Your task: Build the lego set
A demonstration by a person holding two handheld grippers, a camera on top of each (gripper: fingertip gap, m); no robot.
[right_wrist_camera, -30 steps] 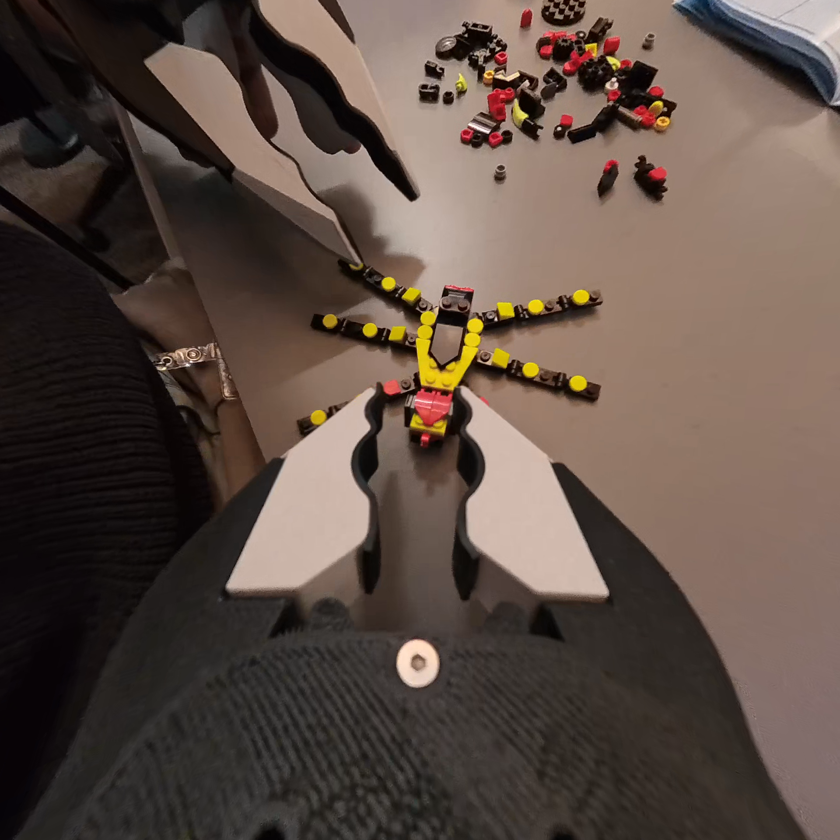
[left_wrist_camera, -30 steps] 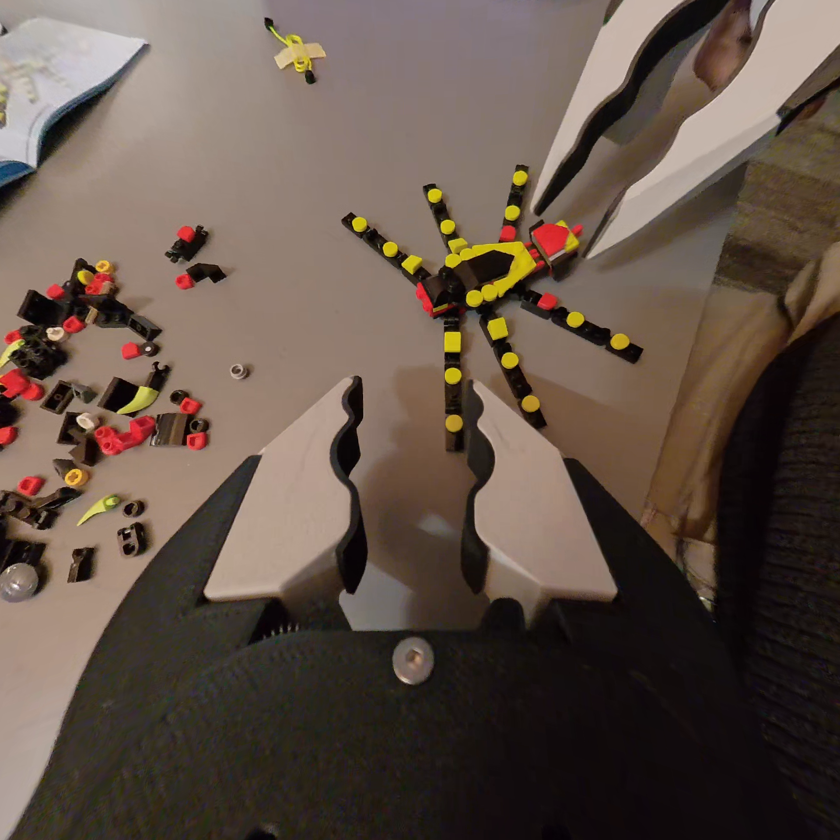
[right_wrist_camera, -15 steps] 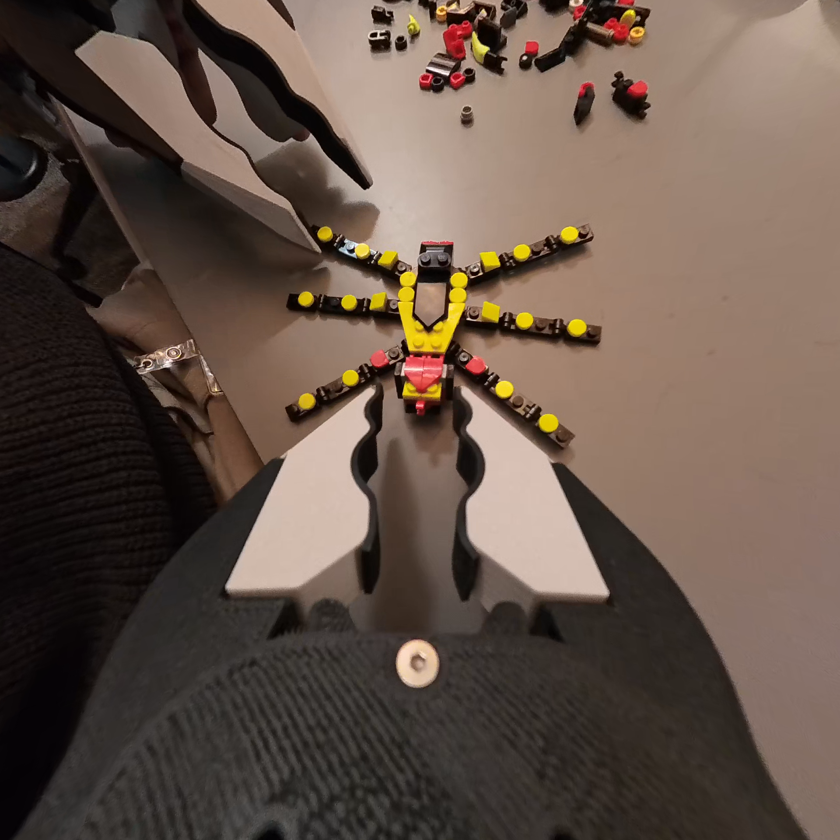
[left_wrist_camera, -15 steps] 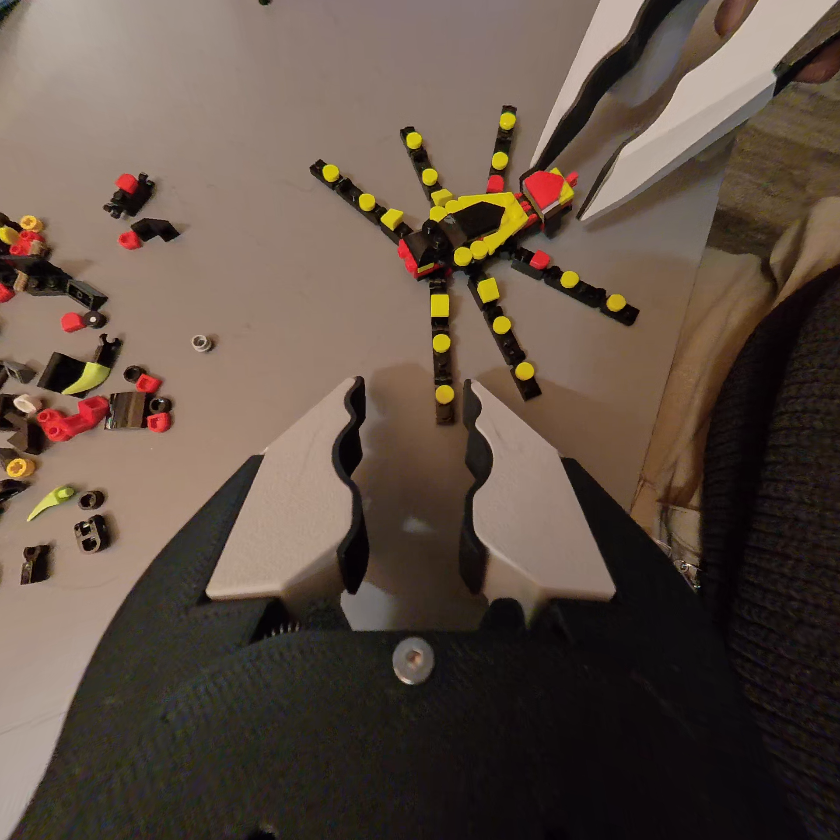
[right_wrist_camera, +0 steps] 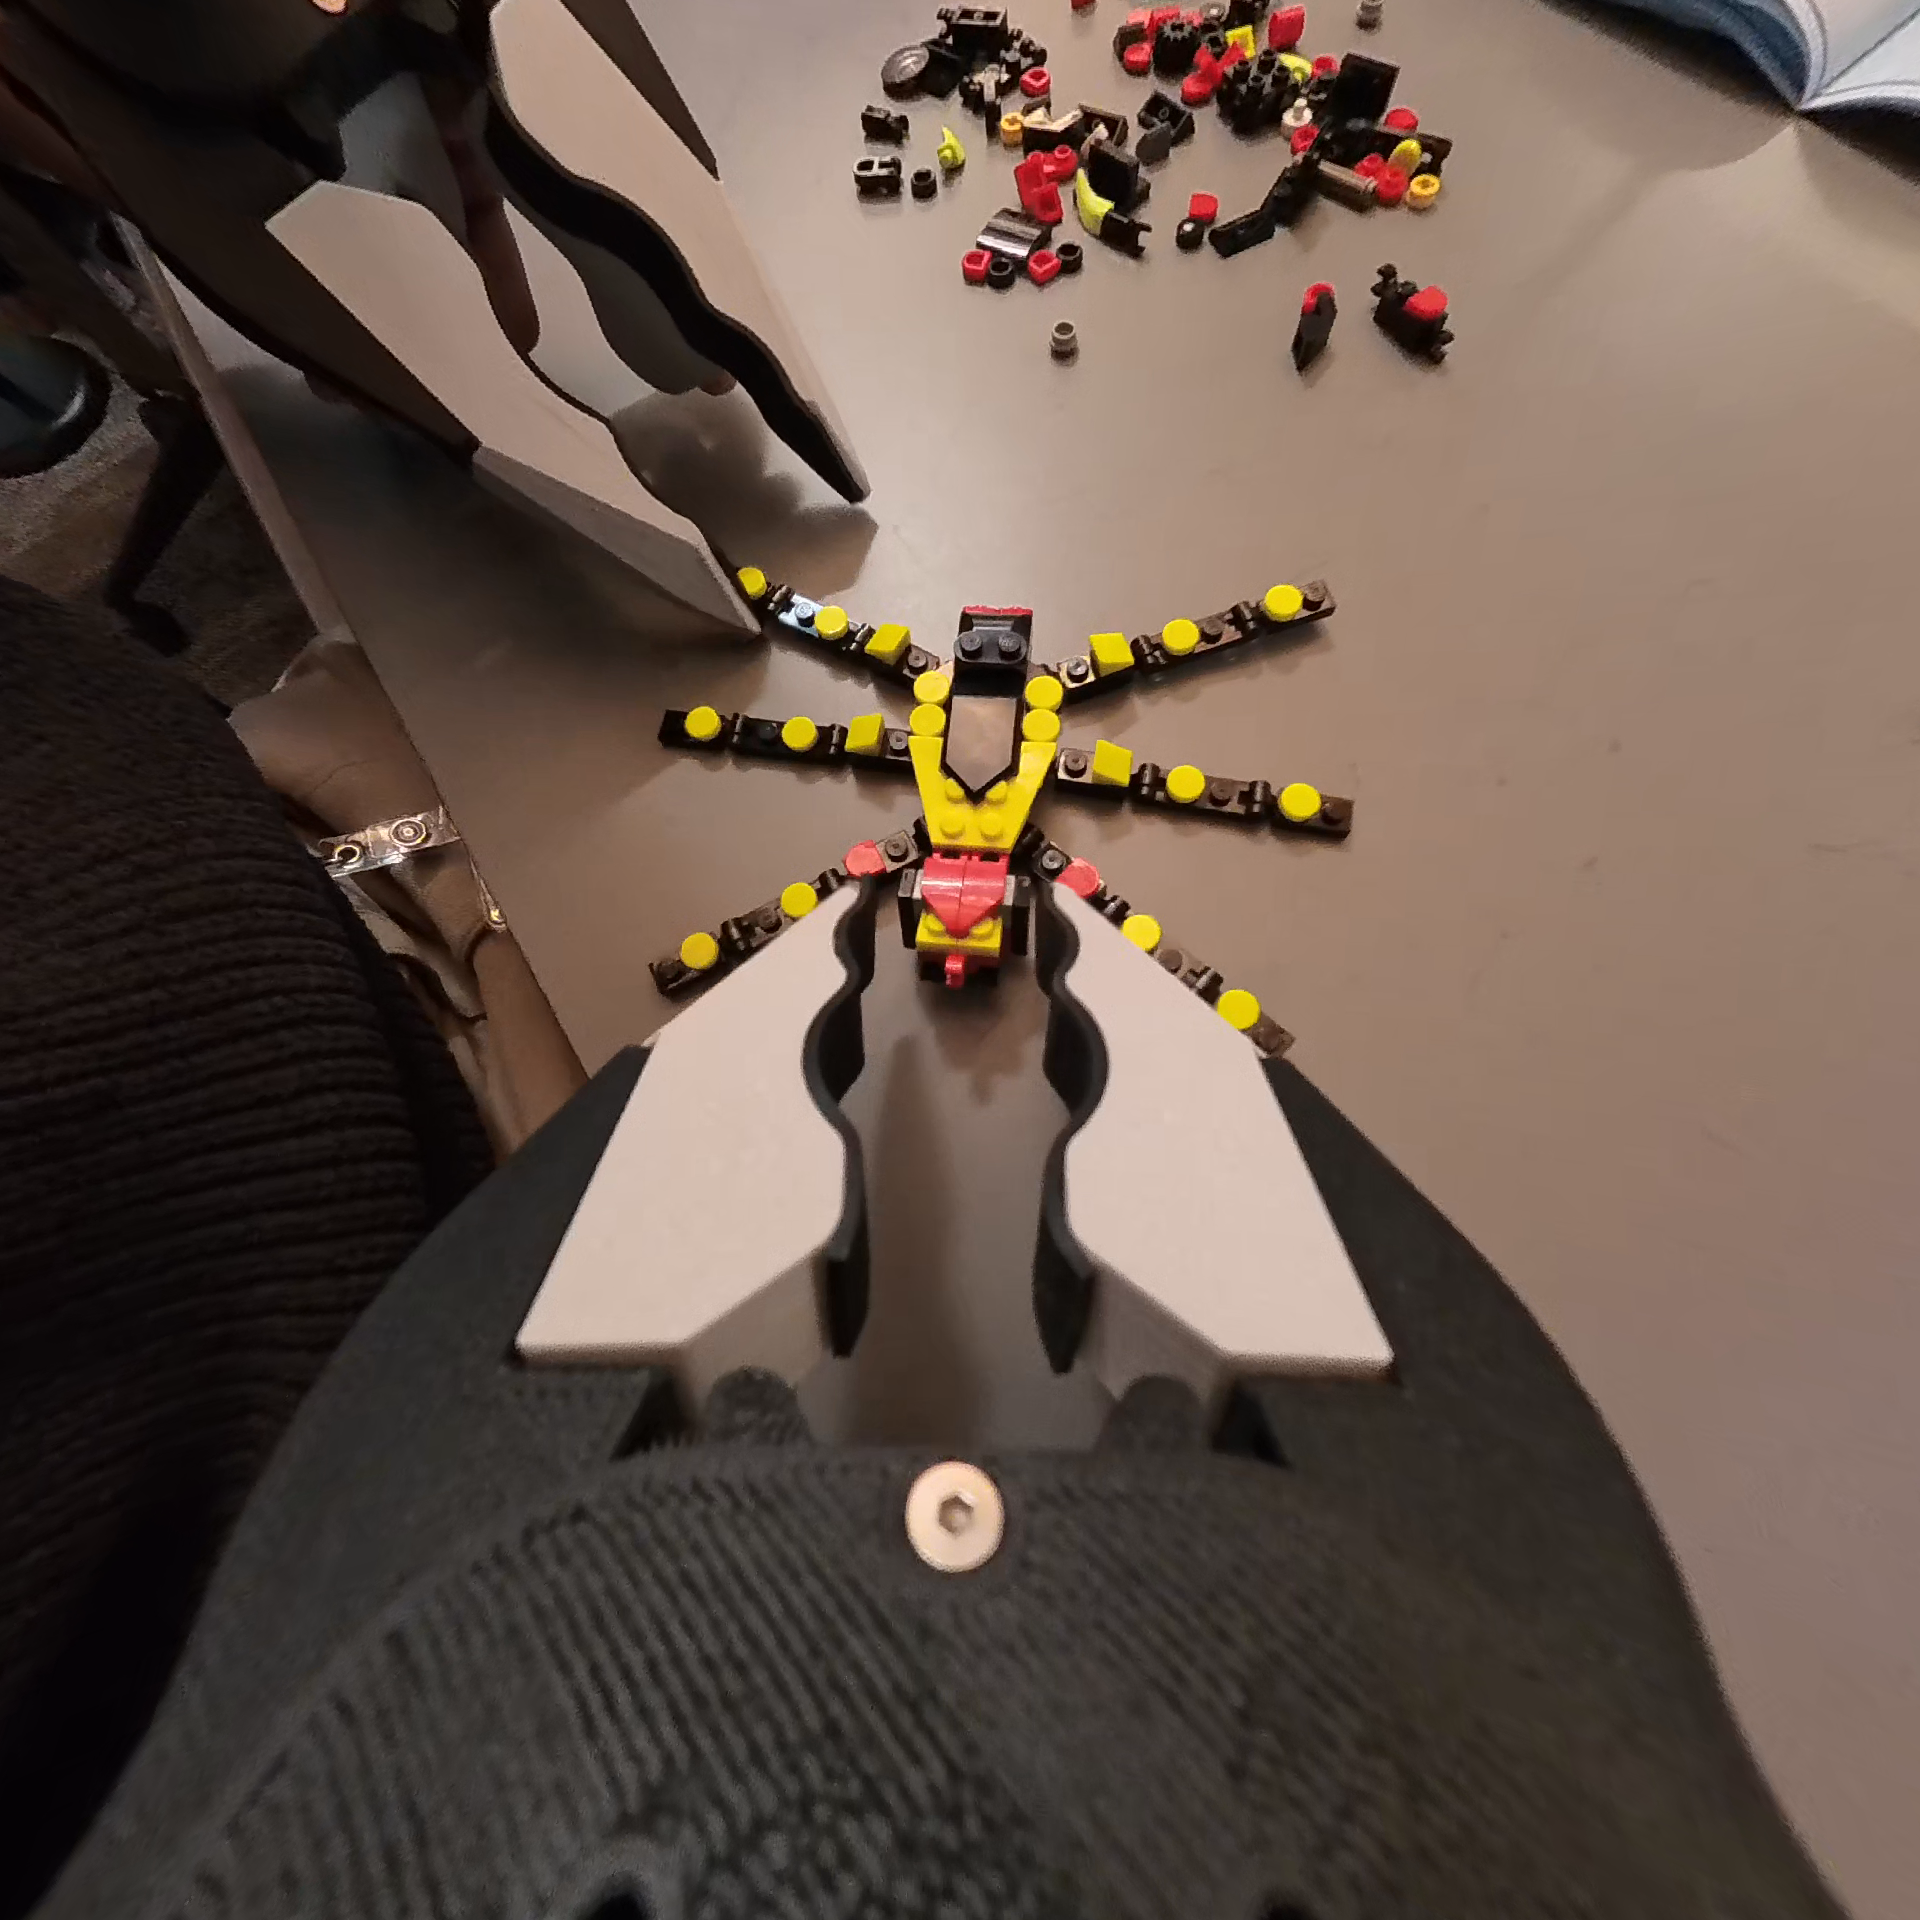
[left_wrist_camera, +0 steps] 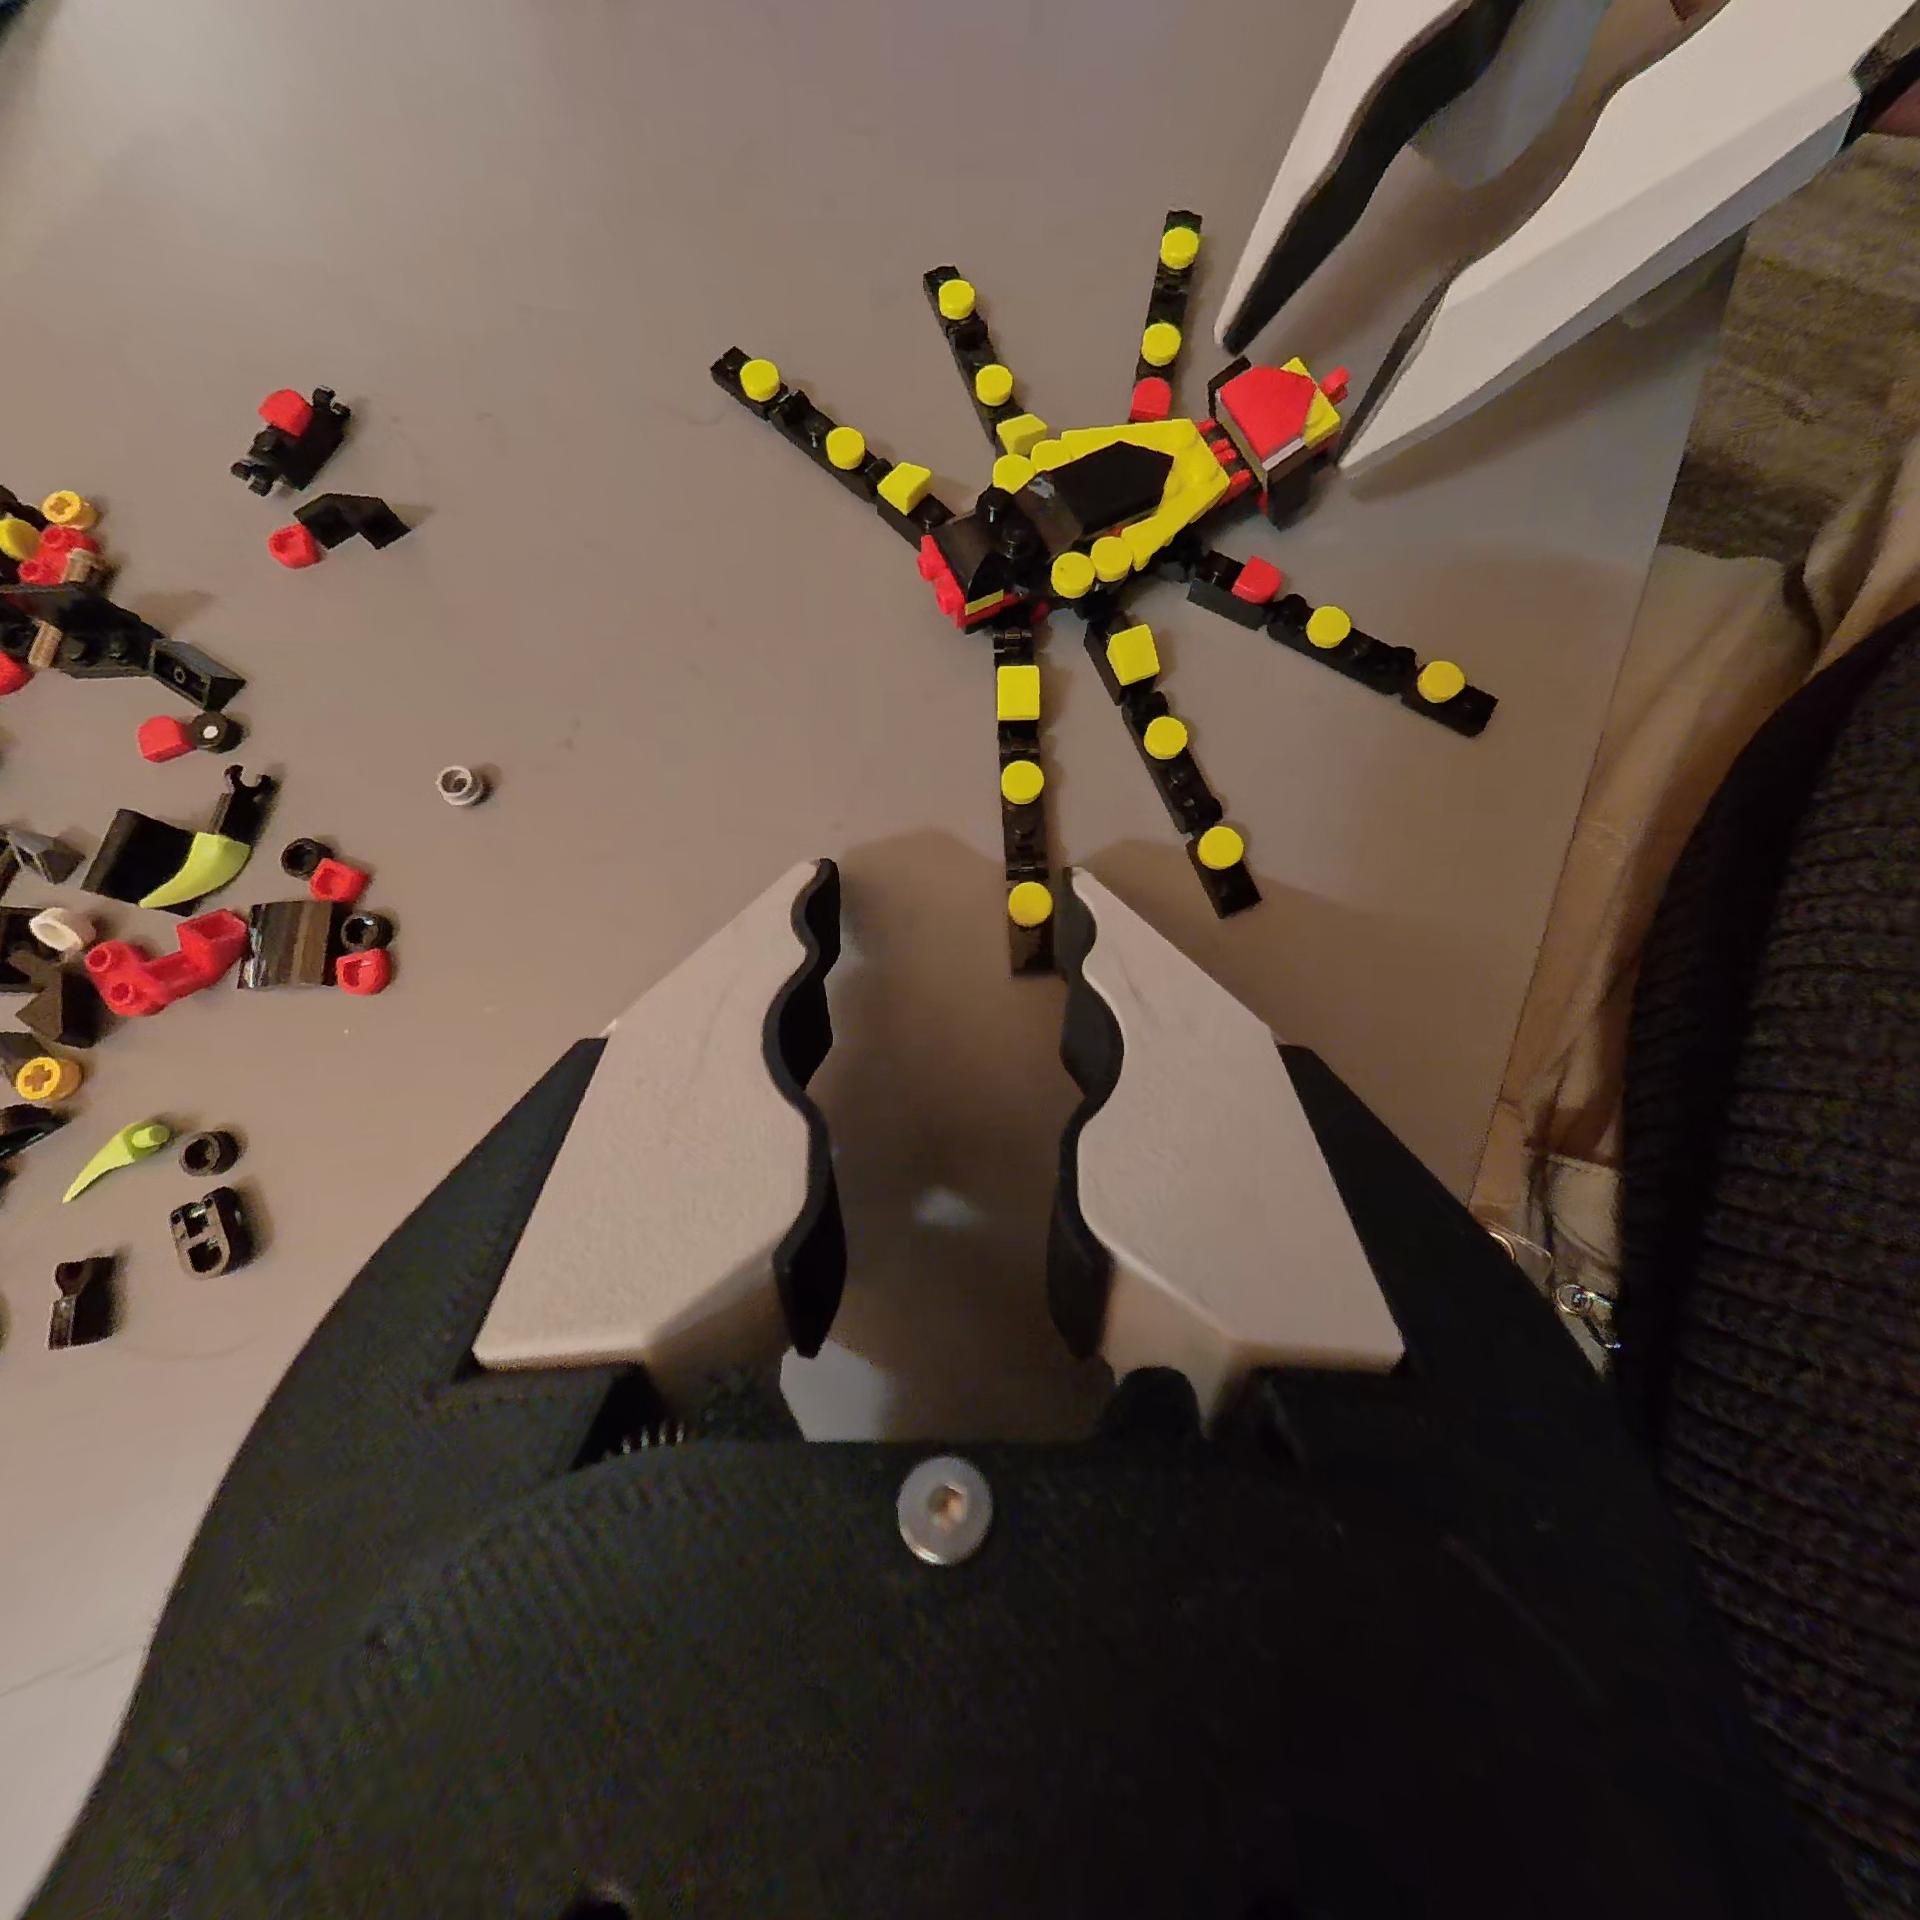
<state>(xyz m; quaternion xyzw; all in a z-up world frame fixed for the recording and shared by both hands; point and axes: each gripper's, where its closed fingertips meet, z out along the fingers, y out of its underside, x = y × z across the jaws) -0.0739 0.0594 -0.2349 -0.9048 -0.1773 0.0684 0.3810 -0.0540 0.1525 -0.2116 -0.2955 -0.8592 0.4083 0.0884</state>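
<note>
A lego spider [left_wrist_camera: 1101, 509] with a yellow and black body and six black legs with yellow studs is seen lying flat on the grey table [left_wrist_camera: 623, 208], in the upper middle of the left wrist view and in the centre of the right wrist view. The left gripper [left_wrist_camera: 951, 894] is held released, with a clear gap between its two fingers; the tip of one spider leg [left_wrist_camera: 1027, 831] reaches into this gap at the side of the right finger, and whether it is touched cannot be told. The right gripper [right_wrist_camera: 945, 925] is also held apart, and the red and yellow head [right_wrist_camera: 961, 914] of the spider is placed between its fingertips, close to both, but a firm grasp is not shown. In the left wrist view the right gripper is seen in the upper right corner, with its tips on both sides of this head. A pile of loose pieces [left_wrist_camera: 156, 883] in black, red and yellow is spread at the left edge of the left wrist view, and at the top of the right wrist view. A small grey round piece [left_wrist_camera: 463, 784] lies alone between the pile and the spider. A booklet [right_wrist_camera: 1787, 52] is partly seen in the upper right corner of the right wrist view.
</note>
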